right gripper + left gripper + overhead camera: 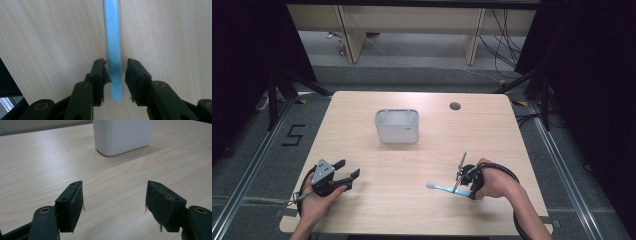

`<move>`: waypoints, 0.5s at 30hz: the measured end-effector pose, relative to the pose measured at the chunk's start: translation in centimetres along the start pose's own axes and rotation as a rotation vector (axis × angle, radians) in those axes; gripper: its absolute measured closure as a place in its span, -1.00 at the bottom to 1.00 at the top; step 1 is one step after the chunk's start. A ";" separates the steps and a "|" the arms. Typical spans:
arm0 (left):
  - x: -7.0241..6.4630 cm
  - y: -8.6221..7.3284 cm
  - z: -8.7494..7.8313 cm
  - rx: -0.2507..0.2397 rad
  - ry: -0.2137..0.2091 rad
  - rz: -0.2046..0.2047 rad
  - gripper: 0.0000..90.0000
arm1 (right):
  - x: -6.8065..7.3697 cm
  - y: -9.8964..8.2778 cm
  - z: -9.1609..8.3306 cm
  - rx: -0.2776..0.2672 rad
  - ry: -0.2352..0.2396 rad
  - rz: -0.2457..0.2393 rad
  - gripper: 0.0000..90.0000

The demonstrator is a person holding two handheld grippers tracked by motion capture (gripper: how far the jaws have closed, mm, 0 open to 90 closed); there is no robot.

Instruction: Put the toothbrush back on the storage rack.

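The work in hand appears to be picking up the light-blue stick (113,50), probably a toothbrush handle, and the white container (397,126) standing upright towards the far middle of the table (362,210) is the likely destination. That transfer is not done: the stick lies flat on the wood near the front right, well apart from the container.

The right gripper (116,75) is tipped down over the stick's near end, its jaws straddling it. They stand narrowly open, with a slim gap visible on each side; the left pad may be just brushing the edge, but the view is too close to be certain. No firm grip is made yet.

The left gripper (113,202) rests at the front left, jaws wide apart, holding nothing and facing the container.

Remaining: close, lift, carry, deposit.
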State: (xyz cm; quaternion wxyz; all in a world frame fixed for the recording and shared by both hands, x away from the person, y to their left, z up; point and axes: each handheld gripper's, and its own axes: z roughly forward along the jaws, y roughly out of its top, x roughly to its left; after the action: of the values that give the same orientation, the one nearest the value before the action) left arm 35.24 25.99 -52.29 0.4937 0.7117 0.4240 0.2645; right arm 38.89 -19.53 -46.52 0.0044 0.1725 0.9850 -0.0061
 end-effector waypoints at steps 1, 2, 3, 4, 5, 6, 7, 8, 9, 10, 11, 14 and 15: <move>0.0 0.0 0.0 -0.001 -0.002 -0.002 -0.33 | 0.0 0.1 0.0 0.007 0.005 0.001 0.51; 0.0 0.0 0.0 0.000 -0.002 -0.001 -0.34 | -0.1 0.3 0.1 -0.001 0.007 -0.016 0.51; 0.0 0.0 0.0 0.001 -0.001 -0.001 -0.34 | -0.2 0.4 0.1 0.001 0.003 -0.031 0.52; 0.0 0.0 0.0 0.000 -0.002 -0.003 -0.34 | 0.0 0.5 0.1 0.002 0.007 -0.003 0.52; 0.0 0.0 0.1 -0.004 -0.004 -0.003 -0.34 | -0.1 0.6 0.1 0.003 0.012 -0.008 0.52; 0.0 0.0 0.1 -0.006 -0.007 -0.003 -0.34 | -0.2 0.8 0.1 0.002 0.006 -0.031 0.52; 0.0 0.0 0.1 -0.007 -0.007 -0.004 -0.34 | -0.1 0.9 0.1 0.004 0.012 -0.011 0.53; 0.0 0.0 0.0 0.002 -0.002 -0.001 -0.34 | -0.1 1.0 0.1 0.006 0.011 -0.013 0.53; 0.0 0.0 0.0 -0.001 -0.004 -0.002 -0.34 | -0.2 1.2 0.2 0.009 0.011 -0.033 0.53; 0.0 0.0 0.0 -0.001 -0.004 -0.003 -0.34 | -0.1 1.3 0.2 0.008 0.017 -0.016 0.54; 0.0 0.0 0.0 -0.002 -0.004 -0.004 -0.34 | -0.2 1.4 0.3 0.007 0.018 -0.033 0.54; 0.0 0.0 0.0 0.000 -0.006 -0.006 -0.34 | 0.0 1.7 0.4 0.014 0.018 -0.028 0.54; 0.0 0.0 0.0 0.000 -0.006 -0.007 -0.34 | 0.0 1.8 0.5 0.018 0.024 -0.033 0.55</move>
State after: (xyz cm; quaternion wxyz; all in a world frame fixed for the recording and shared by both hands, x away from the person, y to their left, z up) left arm 35.24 25.99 -52.30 0.4958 0.7111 0.4250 0.2605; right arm 39.48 -17.82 -47.00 -0.0091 0.1562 0.9876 -0.0128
